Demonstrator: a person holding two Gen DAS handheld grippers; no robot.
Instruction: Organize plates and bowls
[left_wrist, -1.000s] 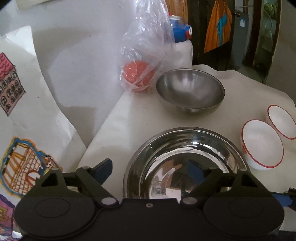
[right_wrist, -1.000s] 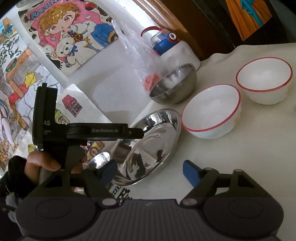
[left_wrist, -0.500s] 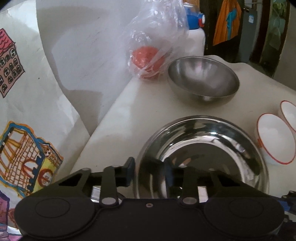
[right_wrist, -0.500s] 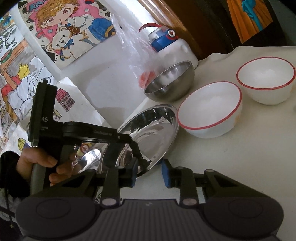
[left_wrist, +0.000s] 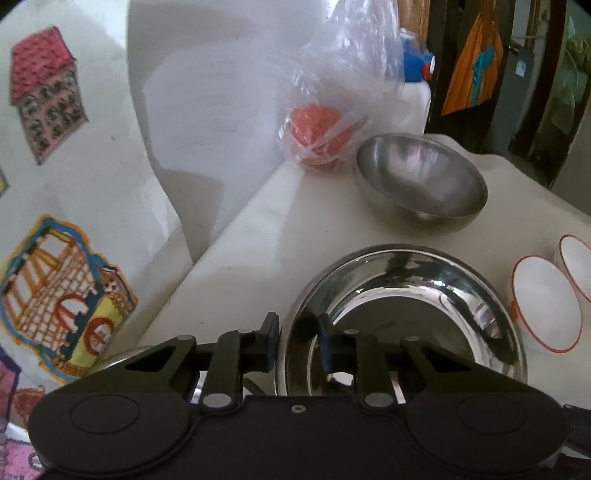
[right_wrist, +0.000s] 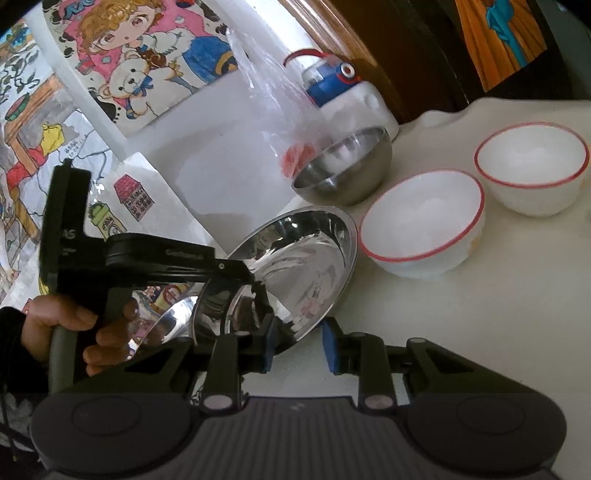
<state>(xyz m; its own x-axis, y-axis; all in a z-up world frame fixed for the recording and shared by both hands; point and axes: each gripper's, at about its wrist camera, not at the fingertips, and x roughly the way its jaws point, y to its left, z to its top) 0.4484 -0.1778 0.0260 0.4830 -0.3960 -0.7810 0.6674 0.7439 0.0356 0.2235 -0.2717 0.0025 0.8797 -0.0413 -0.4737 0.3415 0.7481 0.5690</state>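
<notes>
A shiny steel plate (left_wrist: 406, 306) is tilted up off the white table, and both grippers hold its near rim. My left gripper (left_wrist: 295, 345) is shut on the plate's left edge. My right gripper (right_wrist: 297, 345) is shut on the same plate (right_wrist: 306, 266) at its lower rim. A second steel plate (right_wrist: 173, 321) lies underneath at the left. A steel bowl (left_wrist: 421, 181) sits behind. Two white bowls with red rims (right_wrist: 421, 229) (right_wrist: 532, 168) stand to the right.
A plastic bag with an orange-red object (left_wrist: 317, 129) and a white jug with a blue cap (right_wrist: 340, 96) stand at the back by the wall. Children's drawings (left_wrist: 55, 288) cover the left side. The table edge (left_wrist: 229, 229) runs along the left.
Both grippers went from open to shut on the steel plate's rim. The plate has been tilted up from the one beneath, and the left gripper moved forward and left.
</notes>
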